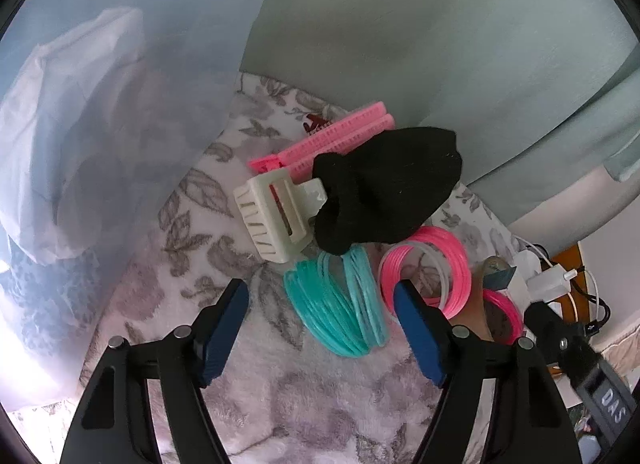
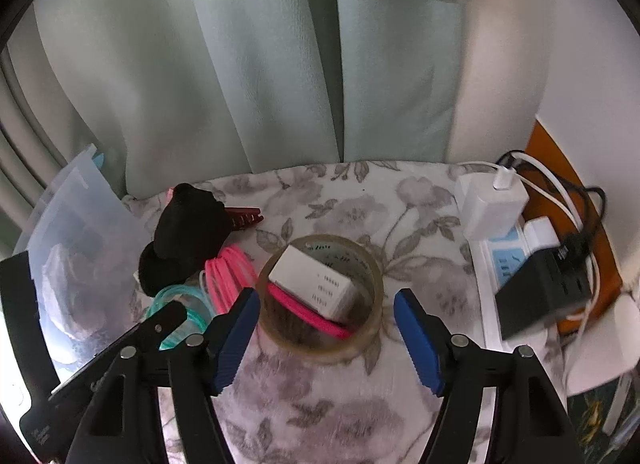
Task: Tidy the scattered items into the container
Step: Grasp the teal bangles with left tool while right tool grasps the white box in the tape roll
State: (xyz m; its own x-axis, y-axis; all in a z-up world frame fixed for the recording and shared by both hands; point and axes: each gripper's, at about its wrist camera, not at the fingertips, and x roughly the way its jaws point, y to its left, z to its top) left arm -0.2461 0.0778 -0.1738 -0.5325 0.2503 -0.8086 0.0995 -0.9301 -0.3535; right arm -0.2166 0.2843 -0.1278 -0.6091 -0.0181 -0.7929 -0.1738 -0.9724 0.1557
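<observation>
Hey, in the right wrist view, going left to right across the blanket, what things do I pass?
Clear plastic container → black sock → pink coil → tape roll with a white box inside → white charger → black adapter.

Floral blanket (image 2: 328, 199), pale green curtain (image 2: 248, 63), white power strip (image 2: 490, 276), black charger (image 2: 540, 296)

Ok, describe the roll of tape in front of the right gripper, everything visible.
The tape roll is a clear, yellowish ring lying flat on the floral blanket, hole upward. A small white box leans tilted inside it, over a pink band that crosses the hole. The right gripper hangs open, its blue pads either side of the roll, not touching it.
</observation>
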